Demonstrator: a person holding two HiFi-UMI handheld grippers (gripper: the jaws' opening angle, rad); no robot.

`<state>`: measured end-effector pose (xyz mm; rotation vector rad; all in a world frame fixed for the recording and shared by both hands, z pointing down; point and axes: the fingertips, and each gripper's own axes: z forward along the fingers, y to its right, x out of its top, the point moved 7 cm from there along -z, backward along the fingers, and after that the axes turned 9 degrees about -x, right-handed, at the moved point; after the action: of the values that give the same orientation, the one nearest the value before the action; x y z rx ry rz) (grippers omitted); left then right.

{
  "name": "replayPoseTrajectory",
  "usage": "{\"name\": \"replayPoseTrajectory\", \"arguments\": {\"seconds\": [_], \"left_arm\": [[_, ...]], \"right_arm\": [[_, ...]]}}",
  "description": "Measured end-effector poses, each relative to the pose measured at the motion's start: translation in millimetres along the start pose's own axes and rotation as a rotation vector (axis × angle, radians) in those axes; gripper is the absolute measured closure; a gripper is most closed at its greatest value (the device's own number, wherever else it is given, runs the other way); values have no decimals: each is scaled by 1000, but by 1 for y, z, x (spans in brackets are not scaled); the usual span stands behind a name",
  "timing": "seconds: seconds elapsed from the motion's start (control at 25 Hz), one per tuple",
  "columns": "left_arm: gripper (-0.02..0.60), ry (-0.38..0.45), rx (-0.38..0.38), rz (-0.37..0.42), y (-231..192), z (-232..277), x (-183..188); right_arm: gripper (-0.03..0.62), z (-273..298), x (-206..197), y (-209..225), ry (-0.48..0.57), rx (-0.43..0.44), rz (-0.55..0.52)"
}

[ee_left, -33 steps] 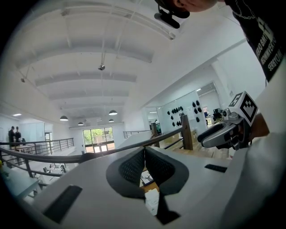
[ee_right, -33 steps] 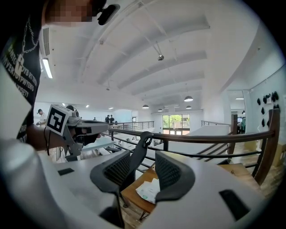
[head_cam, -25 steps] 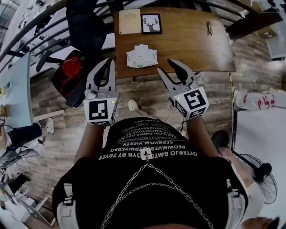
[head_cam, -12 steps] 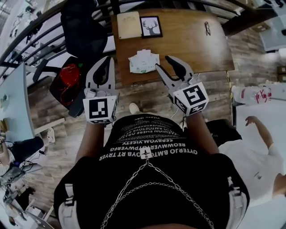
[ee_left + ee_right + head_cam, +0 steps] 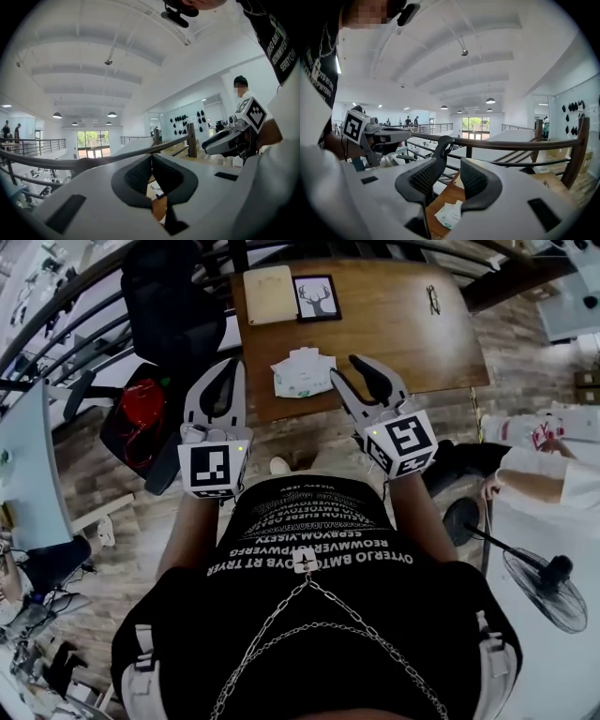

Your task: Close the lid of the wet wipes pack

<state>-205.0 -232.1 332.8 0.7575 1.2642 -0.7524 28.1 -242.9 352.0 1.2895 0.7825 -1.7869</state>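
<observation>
The wet wipes pack point(image 5: 303, 373), white with green print, lies near the front edge of the wooden table point(image 5: 403, 334); its white lid flap looks lifted at the far side. My left gripper point(image 5: 232, 363) hovers off the table's front left corner, left of the pack, with its jaws touching at the tips and nothing between them. Just right of the pack my right gripper point(image 5: 347, 368) is open and empty. The right gripper view shows the pack point(image 5: 451, 214) below and between the parted jaws of the right gripper point(image 5: 451, 164). The left gripper point(image 5: 150, 157) shows tips together.
A framed deer picture point(image 5: 317, 294), a tan board point(image 5: 268, 281) and a small object point(image 5: 433, 298) lie at the table's far side. A black office chair point(image 5: 173, 306) and a red item point(image 5: 142, 404) stand left; a railing runs behind. A fan point(image 5: 548, 577) and a person's arm point(image 5: 553, 442) are right.
The pack sits a little closer to both grippers than a second ago. The bystander on the right has moved away, showing the fan. Neither gripper's jaws have changed.
</observation>
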Motion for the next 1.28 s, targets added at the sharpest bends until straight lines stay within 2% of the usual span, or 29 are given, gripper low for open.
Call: {"name": "replayPoseTrajectory", "arguments": {"seconds": [0.2, 0.6, 0.96, 1.28], "left_arm": [[554, -22, -1, -16, -1, 11, -8], [554, -92, 53, -21, -10, 43, -23], [554, -124, 87, -29, -14, 79, -25], [554, -154, 121, -42, -16, 95, -30]], "right_arm": [[450, 9, -5, 7, -5, 10, 4], [470, 61, -27, 32, -31, 98, -14], [470, 111, -77, 59, -163, 184, -2], [470, 150, -137, 65, -287, 266, -61]]}}
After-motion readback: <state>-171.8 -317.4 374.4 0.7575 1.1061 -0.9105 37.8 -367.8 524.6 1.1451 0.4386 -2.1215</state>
